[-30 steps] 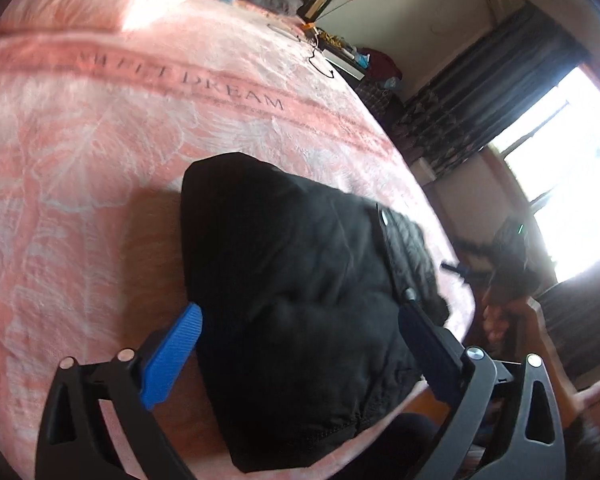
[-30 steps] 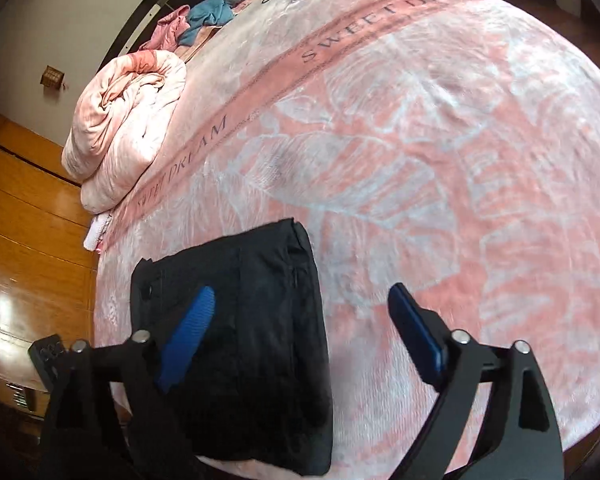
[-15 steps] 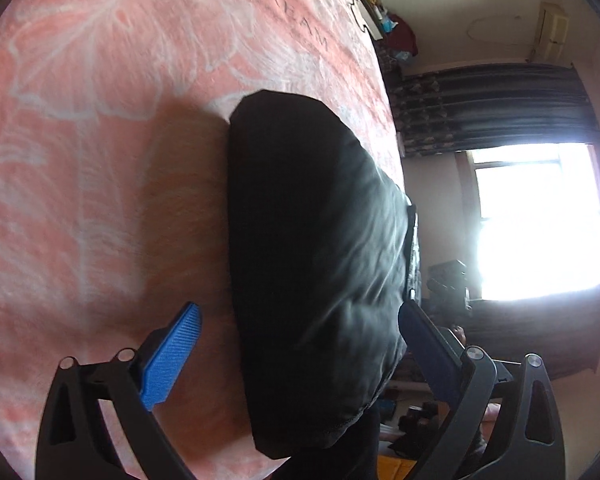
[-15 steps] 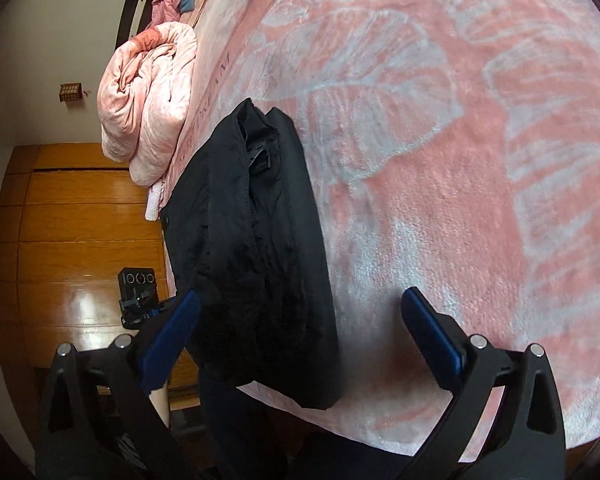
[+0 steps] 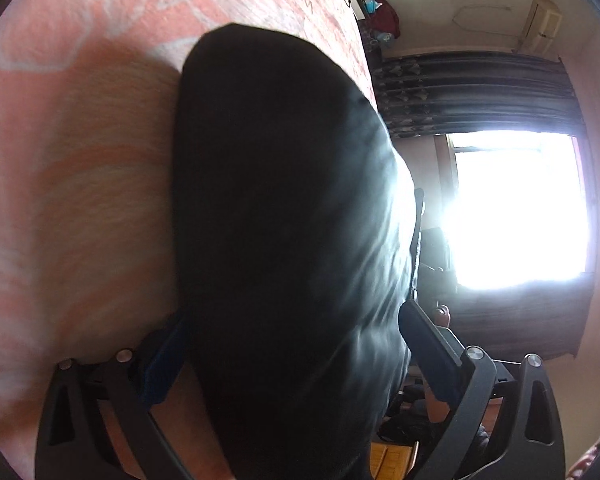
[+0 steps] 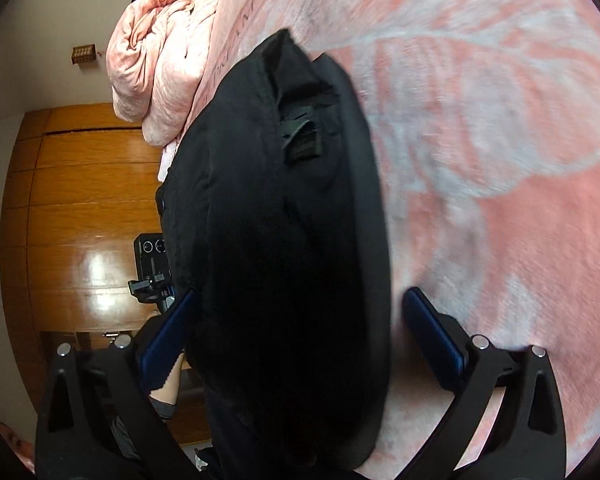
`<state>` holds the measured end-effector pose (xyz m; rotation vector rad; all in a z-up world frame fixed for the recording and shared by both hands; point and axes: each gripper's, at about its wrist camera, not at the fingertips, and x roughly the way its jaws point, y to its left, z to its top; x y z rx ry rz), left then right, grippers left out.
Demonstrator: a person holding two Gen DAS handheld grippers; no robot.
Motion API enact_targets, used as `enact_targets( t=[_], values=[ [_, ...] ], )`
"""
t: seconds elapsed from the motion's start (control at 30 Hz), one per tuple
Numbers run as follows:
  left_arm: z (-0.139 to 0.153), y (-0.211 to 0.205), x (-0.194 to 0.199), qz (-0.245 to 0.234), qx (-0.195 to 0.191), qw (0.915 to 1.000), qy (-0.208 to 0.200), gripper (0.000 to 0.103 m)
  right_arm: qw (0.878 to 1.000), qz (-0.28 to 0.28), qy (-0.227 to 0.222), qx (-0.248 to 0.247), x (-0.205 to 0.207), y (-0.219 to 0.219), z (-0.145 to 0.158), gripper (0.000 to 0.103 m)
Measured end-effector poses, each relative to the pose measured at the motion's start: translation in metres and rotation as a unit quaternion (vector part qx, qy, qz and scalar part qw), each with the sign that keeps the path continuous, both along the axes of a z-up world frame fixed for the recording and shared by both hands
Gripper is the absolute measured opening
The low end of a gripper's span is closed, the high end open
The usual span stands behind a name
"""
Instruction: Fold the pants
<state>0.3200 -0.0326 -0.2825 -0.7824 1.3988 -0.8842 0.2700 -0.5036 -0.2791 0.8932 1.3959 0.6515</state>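
Observation:
The black pants (image 5: 284, 180) lie folded into a thick bundle near the edge of the pink bed cover (image 5: 80, 160). My left gripper (image 5: 294, 316) stands open, one finger on each side of the bundle's near end, the left blue pad partly tucked under the cloth. From the opposite end, the right wrist view shows the pants (image 6: 284, 220) with a belt loop and pocket flap on top. My right gripper (image 6: 300, 296) is open too, its fingers straddling that end over the bed cover (image 6: 500, 160). Neither pair of fingers has come together on the cloth.
A rolled pink quilt (image 6: 160, 60) lies at the far side of the bed, beside a wooden wall panel (image 6: 80, 200). A bright window (image 5: 516, 208) with a dark curtain (image 5: 480, 92) faces the left camera. The bed's edge runs just beneath the bundle.
Both grippers have moved in low from opposite ends until the folded pants sit between their open fingers. The bundle itself has stayed in place.

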Motion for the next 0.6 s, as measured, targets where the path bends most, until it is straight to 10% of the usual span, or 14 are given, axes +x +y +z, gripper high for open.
enact_targets(
  t=[0.13,0.23,0.4,0.6],
  values=[
    [0.001,-0.015,-0.004,-0.012,0.031,0.9993,-0.019,0.097,1.0,0.016,-0.018,0.017,0.003,0.016,0.0,0.101],
    [0.0,-0.019,-0.005,-0.004,0.05,0.9987,-0.011,0.071,0.999,0.017,-0.037,0.0,0.0,0.022,0.005,0.099],
    [0.012,-0.021,-0.008,0.015,0.052,0.9983,-0.019,0.041,0.997,0.016,-0.069,-0.017,-0.007,0.024,0.022,0.059],
    [0.048,-0.021,-0.007,0.022,0.079,0.9949,-0.058,0.03,0.994,0.031,-0.101,-0.032,-0.004,0.042,0.062,0.049]
  ],
)
